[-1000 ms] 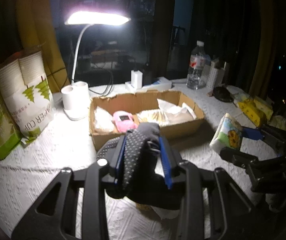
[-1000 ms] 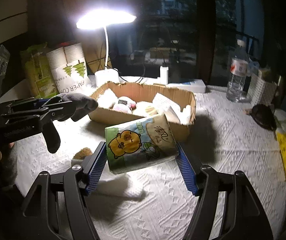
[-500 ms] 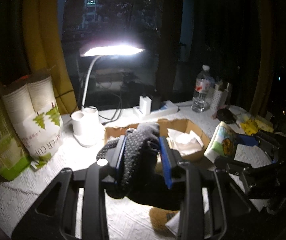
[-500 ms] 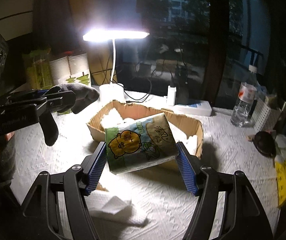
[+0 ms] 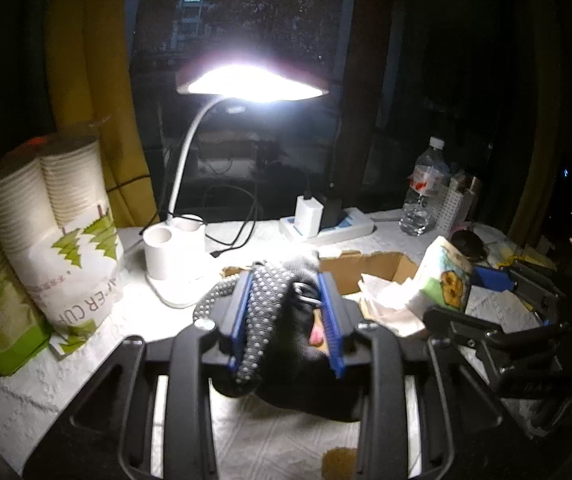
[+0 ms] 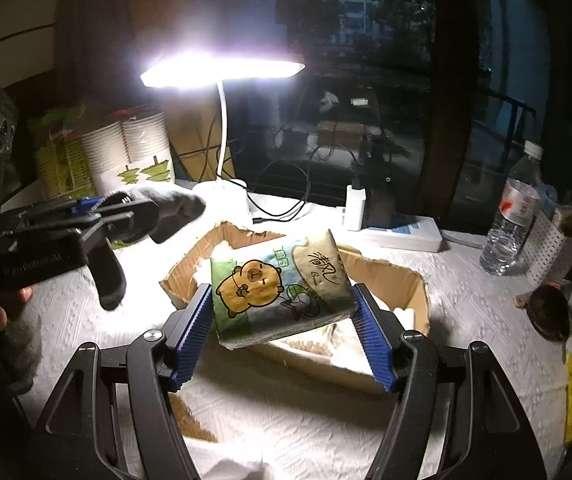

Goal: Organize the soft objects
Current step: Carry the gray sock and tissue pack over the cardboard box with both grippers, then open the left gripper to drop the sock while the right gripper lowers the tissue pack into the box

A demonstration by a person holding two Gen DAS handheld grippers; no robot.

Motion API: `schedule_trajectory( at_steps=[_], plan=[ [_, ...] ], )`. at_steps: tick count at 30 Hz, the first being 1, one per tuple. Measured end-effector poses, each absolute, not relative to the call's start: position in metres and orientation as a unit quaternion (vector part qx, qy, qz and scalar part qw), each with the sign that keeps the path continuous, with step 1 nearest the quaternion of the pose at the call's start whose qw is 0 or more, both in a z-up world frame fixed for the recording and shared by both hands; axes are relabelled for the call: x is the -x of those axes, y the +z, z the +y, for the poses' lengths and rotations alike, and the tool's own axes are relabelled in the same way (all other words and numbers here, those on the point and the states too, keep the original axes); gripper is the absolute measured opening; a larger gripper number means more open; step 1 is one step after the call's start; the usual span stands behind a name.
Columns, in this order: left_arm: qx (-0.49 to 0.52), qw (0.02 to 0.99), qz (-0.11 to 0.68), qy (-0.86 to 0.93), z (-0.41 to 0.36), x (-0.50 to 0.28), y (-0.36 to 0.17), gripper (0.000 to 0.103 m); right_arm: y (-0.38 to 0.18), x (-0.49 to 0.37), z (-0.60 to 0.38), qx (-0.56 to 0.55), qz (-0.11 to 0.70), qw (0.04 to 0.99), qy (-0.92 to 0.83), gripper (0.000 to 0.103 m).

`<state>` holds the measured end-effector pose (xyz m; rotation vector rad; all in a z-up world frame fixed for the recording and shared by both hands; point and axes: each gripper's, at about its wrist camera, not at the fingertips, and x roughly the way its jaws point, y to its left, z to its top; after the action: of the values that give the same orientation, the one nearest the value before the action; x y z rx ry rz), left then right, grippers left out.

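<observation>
Left tool [image 5: 286,300]: clamped on dotted glove [image 5: 262,320]
Right tool [image 6: 282,320]: gripping tissue pack [image 6: 274,288], box [image 6: 397,280] at 12 o'clock

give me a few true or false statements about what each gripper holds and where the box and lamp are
1. The left gripper is shut on a dark dotted glove. True.
2. The right gripper holds a water bottle. False: it clamps a tissue pack printed with a cartoon animal; the water bottle stands on the table.
3. The cardboard box is closed. False: it is open-topped with soft items inside.
4. The desk lamp is lit. True.
5. The tissue pack lies inside the box. False: it is held above it.
</observation>
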<state>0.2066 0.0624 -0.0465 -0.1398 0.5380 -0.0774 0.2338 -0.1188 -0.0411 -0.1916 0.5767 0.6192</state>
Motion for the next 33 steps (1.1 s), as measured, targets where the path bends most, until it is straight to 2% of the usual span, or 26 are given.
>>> schedule_trajectory(
  at_steps=[15,17,19,21,23,26,33],
  plan=[
    [0.095,0.940,0.322,-0.067,0.052,-0.269,-0.103,0.035,-0.068,-0.287,-0.097,0.090,0.327,0.892,0.298,0.071],
    [0.102,0.937,0.328,-0.066,0.054,-0.273,-0.109,0.041,-0.073,-0.292,-0.090,0.096,0.337,0.888,0.298,0.071],
    [0.110,0.936,0.330,-0.056,0.057,-0.274,-0.113,0.051,-0.078,-0.296,-0.085,0.099,0.344,0.886,0.297,0.071],
    [0.117,0.935,0.331,-0.050,0.061,-0.273,-0.114,0.054,-0.081,-0.301,-0.083,0.095,0.353,0.884,0.291,0.071],
    [0.119,0.936,0.328,-0.042,0.066,-0.271,-0.113,0.063,-0.084,-0.305,-0.082,0.094,0.359,0.884,0.283,0.071],
    [0.128,0.936,0.325,-0.035,0.072,-0.267,-0.111,0.069,-0.085,-0.308,-0.083,0.089,0.366,0.885,0.273,0.071],
    [0.145,0.935,0.324,-0.016,0.081,-0.257,-0.109,0.071,-0.082,-0.312,-0.085,0.079,0.374,0.888,0.254,0.071]
  ],
)
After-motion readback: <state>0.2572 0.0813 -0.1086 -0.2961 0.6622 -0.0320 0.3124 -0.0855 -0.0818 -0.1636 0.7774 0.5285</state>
